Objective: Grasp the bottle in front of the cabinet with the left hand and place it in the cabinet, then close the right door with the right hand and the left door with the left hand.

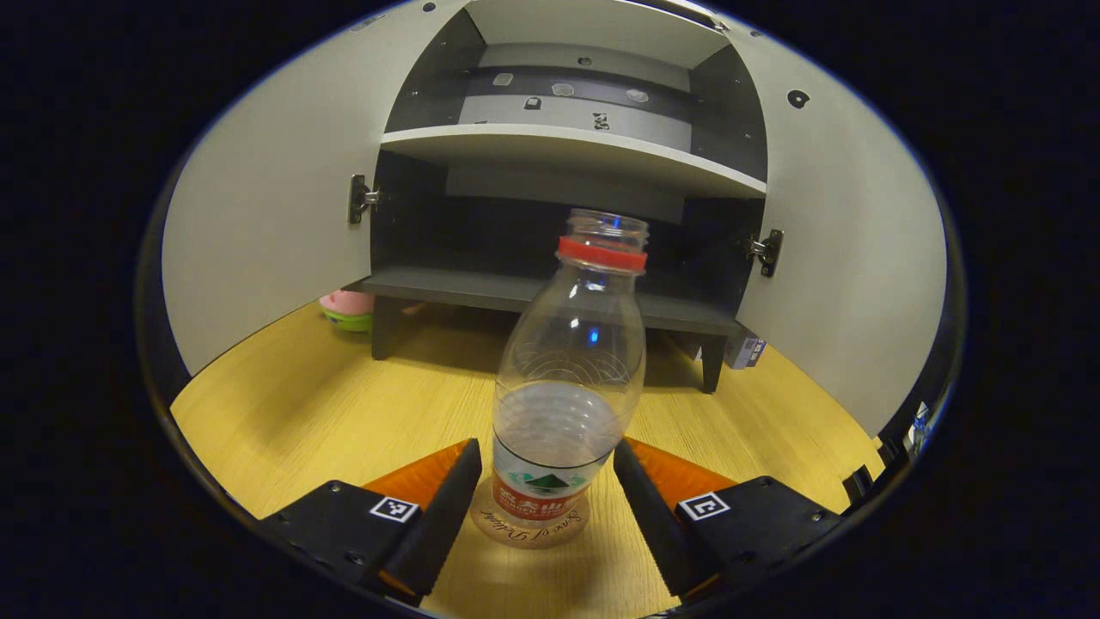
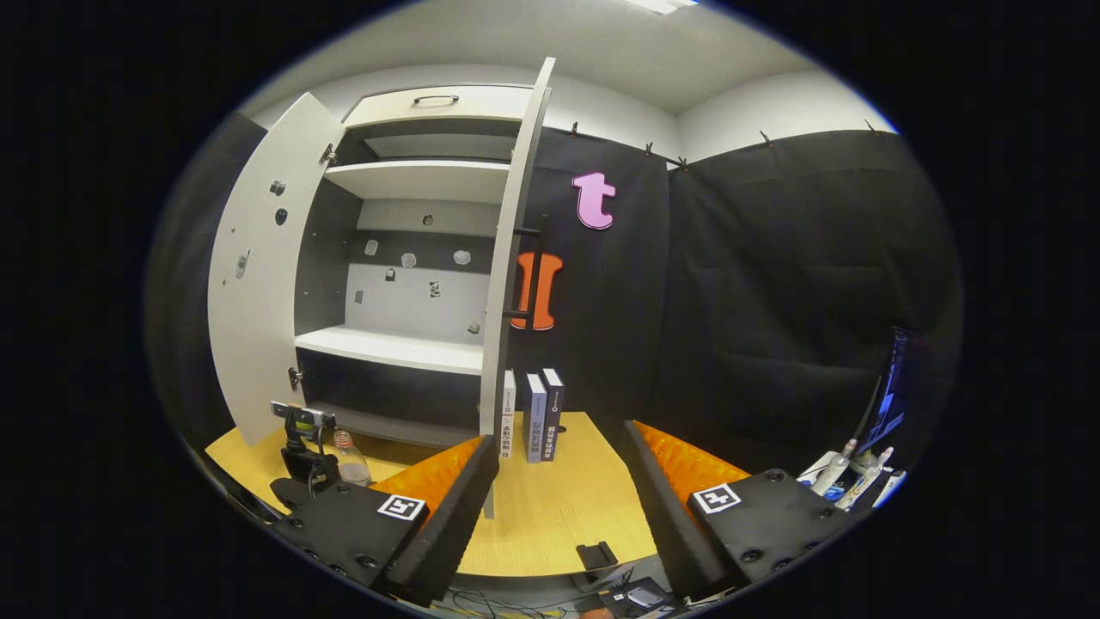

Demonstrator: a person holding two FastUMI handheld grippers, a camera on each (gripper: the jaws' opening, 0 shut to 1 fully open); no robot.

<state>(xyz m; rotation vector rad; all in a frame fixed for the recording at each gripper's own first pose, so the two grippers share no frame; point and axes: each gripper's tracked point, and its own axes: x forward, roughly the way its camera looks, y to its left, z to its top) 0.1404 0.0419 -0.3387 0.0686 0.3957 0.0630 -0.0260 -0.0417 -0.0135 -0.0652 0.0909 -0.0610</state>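
While clear plastic bottle (image 1: 567, 378) stands upright between spread left gripper (image 1: 543, 486) fingers (untouched), right gripper (image 2: 557, 481) gapes empty, farther off.

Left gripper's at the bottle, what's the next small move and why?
Probably close the left gripper on the bottle. The bottle stands upright on the table between the open fingers, with gaps visible on both sides, and the cabinet ahead has both doors open.
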